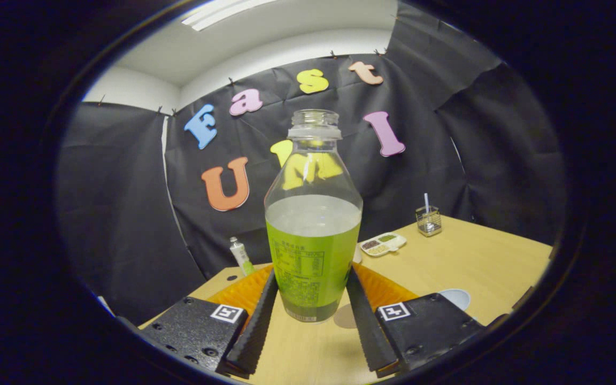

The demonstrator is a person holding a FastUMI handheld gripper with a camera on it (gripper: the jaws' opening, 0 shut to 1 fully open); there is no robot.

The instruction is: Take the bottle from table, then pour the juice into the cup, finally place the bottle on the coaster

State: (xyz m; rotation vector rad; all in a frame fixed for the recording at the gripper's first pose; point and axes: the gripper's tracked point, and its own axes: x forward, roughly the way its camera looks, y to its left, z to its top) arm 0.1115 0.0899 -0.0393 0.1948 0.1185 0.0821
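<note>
Your table (479, 262) runs out ahead of the gripper, and one orange mat (388, 291) lies on it behind the bottle. One bottle (313, 224) stands upright between the fingers, its long axis vertical, cap off, juice filling the lower part. Your gripper (308, 321) is clamped on it: both fingers (257, 315) press the lower label from either side, so it looks gripped and ready to lift.

Just beyond the right finger you see one round pale disc (456, 298), probably the coaster, though I can't be sure; a second, darker round patch (346, 316) lies by the bottle's base. I can't make out a cup.

Further ahead and to the right sit one divided dish (383, 244) and one small mesh holder (429, 220). One small tube (240, 255) stands ahead to the left.
</note>
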